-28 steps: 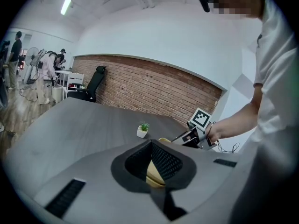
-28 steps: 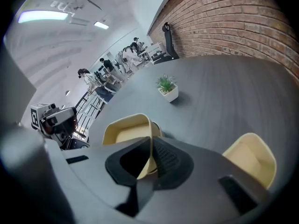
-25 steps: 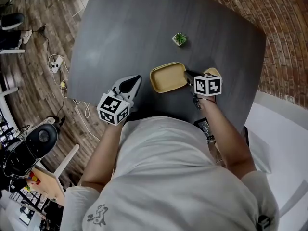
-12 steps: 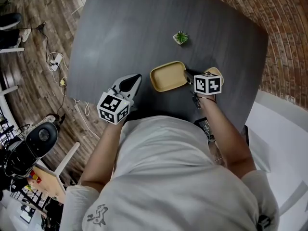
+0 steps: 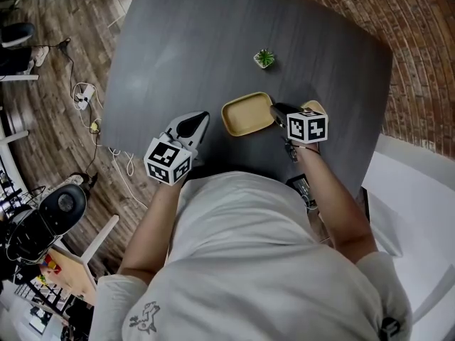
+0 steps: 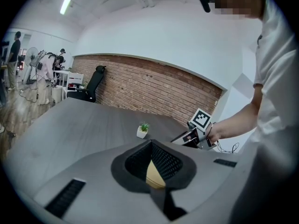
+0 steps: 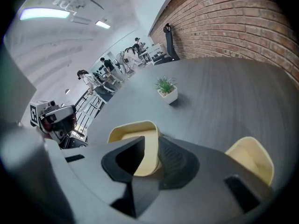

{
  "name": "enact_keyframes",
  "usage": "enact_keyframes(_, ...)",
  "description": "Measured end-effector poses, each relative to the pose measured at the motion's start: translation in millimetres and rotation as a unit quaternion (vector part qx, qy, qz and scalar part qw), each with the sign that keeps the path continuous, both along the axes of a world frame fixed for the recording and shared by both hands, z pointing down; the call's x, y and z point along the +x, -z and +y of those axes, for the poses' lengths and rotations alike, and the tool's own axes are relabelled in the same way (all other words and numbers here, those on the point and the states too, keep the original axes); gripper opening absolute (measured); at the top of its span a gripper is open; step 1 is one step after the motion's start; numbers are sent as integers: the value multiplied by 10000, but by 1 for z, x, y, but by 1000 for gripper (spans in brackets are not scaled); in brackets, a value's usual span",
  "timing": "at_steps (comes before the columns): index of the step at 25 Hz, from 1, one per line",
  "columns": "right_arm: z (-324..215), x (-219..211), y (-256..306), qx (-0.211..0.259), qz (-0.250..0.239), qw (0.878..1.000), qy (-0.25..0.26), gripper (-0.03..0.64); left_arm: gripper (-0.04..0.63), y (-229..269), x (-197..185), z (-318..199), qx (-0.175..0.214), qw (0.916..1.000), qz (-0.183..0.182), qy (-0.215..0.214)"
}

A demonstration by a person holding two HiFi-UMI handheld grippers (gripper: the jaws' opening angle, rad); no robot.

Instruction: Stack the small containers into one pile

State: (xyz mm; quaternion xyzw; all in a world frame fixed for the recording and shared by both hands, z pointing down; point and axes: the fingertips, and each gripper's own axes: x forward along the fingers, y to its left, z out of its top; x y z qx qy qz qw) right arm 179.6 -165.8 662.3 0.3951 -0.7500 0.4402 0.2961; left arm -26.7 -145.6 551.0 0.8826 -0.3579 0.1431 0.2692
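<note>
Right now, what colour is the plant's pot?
The pot is white, clearest in the right gripper view.

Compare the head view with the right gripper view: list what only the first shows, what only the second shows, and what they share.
Head view only: the person's torso, the wooden floor with its cables.
Right gripper view only: ceiling lights, distant people, and the yellow container's rim standing between the right gripper's jaws, which have just been opening.
Both: the table, potted plant, that container, a second container and, besides the right gripper, the left gripper.
</note>
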Motion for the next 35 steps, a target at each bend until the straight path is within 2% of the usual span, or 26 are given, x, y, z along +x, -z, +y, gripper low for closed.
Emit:
enact_keyframes(9,4,-3,43,674,5,9977,111,98,11,30,4,9,361,9993,-36,-56)
enact_keyframes(17,15,-12,94,1284,-316,9912,-7,98,11,64,10,24,728,9973,-48,-125)
enact_keyframes(21,23,-14,113,1613,-291,9864,79,98,11,81,15,32,890,9959,-55,-180)
enact_keyframes(35,43,-32,149,2267,-230,9737,9,97,11,112,0,46,1224,9917,-23,-384)
